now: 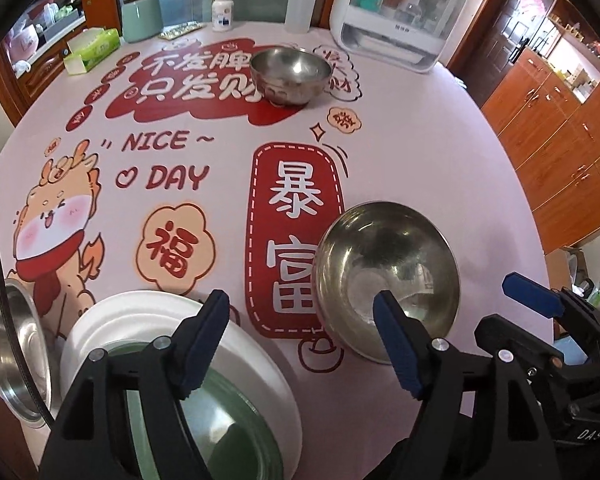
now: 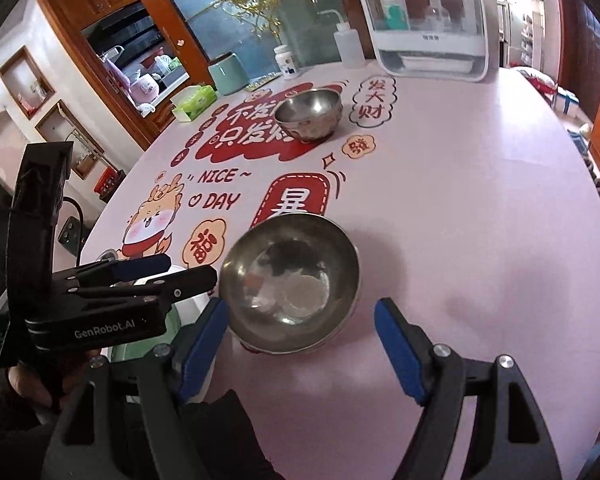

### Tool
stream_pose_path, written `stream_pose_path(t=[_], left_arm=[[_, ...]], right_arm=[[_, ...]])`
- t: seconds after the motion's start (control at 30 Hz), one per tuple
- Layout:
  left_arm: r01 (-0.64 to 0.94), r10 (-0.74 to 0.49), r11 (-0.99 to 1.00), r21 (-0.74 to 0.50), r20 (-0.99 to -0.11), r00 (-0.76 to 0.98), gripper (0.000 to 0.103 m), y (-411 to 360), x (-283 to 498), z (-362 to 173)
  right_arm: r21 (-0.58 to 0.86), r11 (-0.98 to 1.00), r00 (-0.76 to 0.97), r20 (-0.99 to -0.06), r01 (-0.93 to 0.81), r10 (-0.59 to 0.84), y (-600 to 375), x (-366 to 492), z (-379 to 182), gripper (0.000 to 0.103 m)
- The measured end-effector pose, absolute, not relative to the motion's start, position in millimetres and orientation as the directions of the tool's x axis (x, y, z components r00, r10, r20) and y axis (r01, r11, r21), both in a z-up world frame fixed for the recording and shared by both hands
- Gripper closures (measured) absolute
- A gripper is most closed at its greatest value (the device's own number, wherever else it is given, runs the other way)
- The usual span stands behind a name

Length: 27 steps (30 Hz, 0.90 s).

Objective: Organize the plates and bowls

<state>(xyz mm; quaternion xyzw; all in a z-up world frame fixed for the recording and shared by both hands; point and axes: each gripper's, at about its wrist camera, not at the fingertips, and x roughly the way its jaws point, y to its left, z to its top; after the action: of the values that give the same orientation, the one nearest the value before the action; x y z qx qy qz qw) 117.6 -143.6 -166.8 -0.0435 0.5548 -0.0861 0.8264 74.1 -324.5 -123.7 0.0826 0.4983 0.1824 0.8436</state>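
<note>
A steel bowl (image 1: pixel 388 280) (image 2: pixel 292 280) stands upright on the pink printed tablecloth (image 1: pixel 420 152), near the front. My right gripper (image 2: pixel 300 344) is open just short of it, with the bowl's near rim level with the fingertips and nothing between the pads. My left gripper (image 1: pixel 300 344) is open and empty over the cloth. Its left finger hangs above a white plate (image 1: pixel 140 312) with a green dish (image 1: pixel 228 420) in it. A steel plate (image 1: pixel 16 344) lies to the left of that. A second steel bowl (image 1: pixel 290 76) (image 2: pixel 310 114) stands far back.
Along the table's far edge stand a white covered rack (image 1: pixel 396 20), a squeeze bottle (image 1: pixel 298 4), a pill bottle (image 1: pixel 223 12), a green canister (image 1: pixel 141 16) and a tissue box (image 1: pixel 94 50). Wooden cabinets (image 1: pixel 560 152) line the right side.
</note>
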Motion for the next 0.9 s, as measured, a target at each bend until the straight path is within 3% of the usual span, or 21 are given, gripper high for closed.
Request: stream_pose_path(t=[0.53,0.7,0.9], left_arm=[[0.057,-0.180,0.984,-0.172,-0.956,0.230,0.030,-157.0,150.9,-208.4],[0.059,-0.181,0.983,-0.172,-0.962,0.207,0.031,-161.0,155.6,-215.1],[0.060,-0.184,0.983,-0.176,-0.965,0.185,0.049,-165.0,160.1,-221.9]], right_arm=[[0.440,0.888,0.318,-0.830,-0.135,0.459,-345.7,107.0,-168.1,0.028],[0.458,0.881,0.290,-0.833,-0.116,0.471,-349.0,110.6,-176.1,0.044],[0.467,0.878,0.267,-0.837,-0.108,0.478,-348.5,114.4,-181.9,0.059]])
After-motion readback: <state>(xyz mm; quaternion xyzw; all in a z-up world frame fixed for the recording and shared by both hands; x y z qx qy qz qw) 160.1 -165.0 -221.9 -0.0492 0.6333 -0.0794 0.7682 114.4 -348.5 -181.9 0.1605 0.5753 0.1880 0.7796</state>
